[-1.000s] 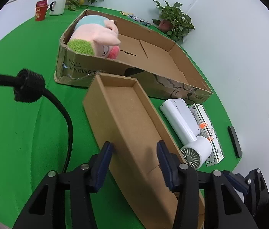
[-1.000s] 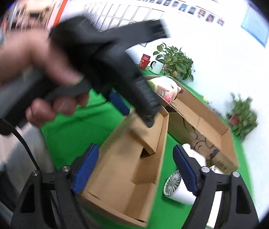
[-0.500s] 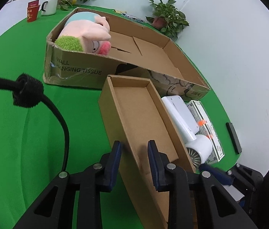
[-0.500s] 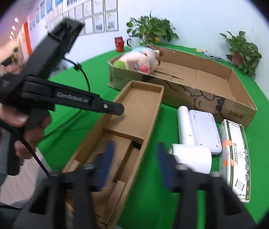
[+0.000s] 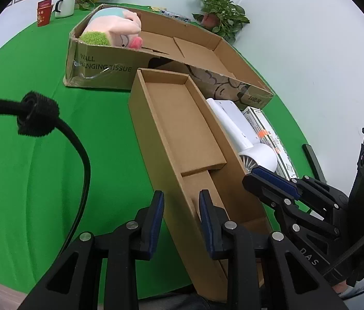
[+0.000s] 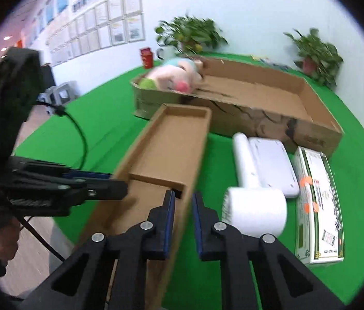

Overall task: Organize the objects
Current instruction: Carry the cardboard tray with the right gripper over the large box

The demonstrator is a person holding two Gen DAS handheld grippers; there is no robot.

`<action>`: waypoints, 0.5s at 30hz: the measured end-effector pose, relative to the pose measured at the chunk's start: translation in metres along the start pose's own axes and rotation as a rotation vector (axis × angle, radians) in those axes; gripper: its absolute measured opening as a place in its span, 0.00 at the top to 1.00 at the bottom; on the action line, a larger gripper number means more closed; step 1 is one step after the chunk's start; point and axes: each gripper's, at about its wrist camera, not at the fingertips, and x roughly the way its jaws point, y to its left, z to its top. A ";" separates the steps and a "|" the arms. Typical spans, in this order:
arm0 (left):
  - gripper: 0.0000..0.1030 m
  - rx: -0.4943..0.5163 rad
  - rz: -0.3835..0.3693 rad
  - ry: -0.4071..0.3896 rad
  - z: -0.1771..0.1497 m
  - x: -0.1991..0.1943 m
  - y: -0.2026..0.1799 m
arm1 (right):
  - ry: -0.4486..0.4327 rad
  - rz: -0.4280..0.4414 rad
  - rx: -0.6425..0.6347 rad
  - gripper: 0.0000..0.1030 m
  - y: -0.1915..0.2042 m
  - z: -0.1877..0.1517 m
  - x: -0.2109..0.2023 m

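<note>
A long narrow cardboard box (image 5: 176,124) lies open on the green table, its far end against a large carton. My left gripper (image 5: 180,206) straddles the narrow box's left wall near its near end, pads pressed on the wall. My right gripper (image 6: 183,206) is shut on the narrow box's (image 6: 171,142) right wall, at the inner divider. Each gripper shows in the other's view: the right gripper (image 5: 262,186) at the right wall, the left gripper (image 6: 114,182) at the left one.
The large carton (image 5: 104,64) holds a pink plush pig (image 5: 114,31) at its left end. A white hair dryer (image 6: 254,206) and a white-and-green packet (image 6: 316,193) lie right of the narrow box. A black bar (image 5: 313,160) lies near the table's right edge. A black cable (image 5: 78,149) hangs left.
Both grippers closed: the left narrowed onto the left wall, the right rolled upright and shut on the right wall. The narrow box now sits more in line with both views.
</note>
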 end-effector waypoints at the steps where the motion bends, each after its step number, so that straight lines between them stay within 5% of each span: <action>1: 0.76 -0.001 0.005 0.003 0.000 0.001 0.000 | -0.002 -0.004 -0.002 0.87 0.001 0.000 -0.001; 15: 0.81 0.013 0.037 -0.014 0.002 0.002 -0.003 | 0.066 0.009 0.039 0.89 0.004 -0.001 0.014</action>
